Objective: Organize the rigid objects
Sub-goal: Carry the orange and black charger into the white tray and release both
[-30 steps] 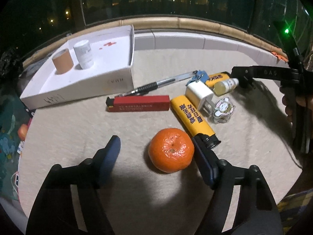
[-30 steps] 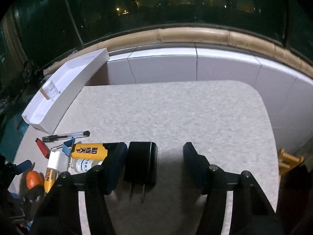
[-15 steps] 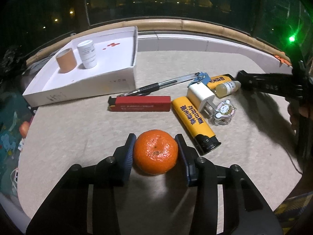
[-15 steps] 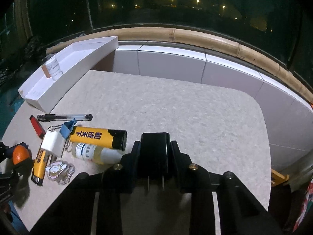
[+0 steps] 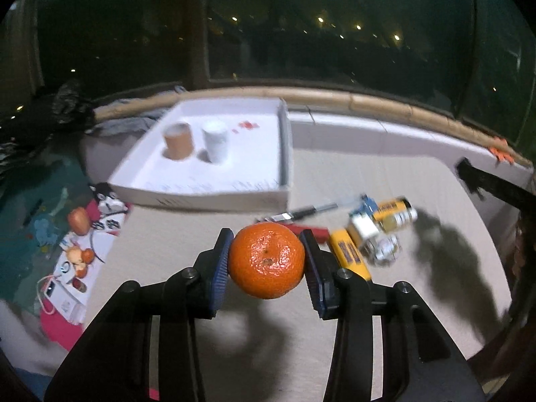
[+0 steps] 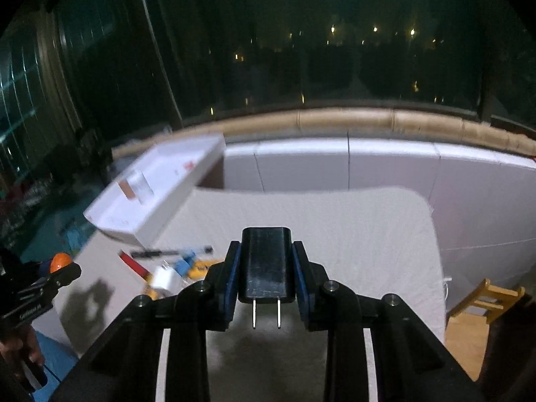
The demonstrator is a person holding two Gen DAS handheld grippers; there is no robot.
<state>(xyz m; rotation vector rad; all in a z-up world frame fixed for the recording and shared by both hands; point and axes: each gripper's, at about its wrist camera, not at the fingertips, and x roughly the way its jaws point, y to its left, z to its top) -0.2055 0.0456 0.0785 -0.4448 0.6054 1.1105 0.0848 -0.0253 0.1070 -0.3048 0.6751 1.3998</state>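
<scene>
Orange pinched between left fingers, charger between right fingers

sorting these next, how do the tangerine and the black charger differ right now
The tangerine is round, orange and dimpled; the black charger is a flat, smooth block with two metal prongs. The tangerine sits in the left gripper, the black charger in the right gripper. The tangerine forces its jaws wider than the slim charger does. Both are clamped between blue pads, above the table.

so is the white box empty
No, the box holds two small cylinders standing side by side, a brown one and a white one.
</scene>
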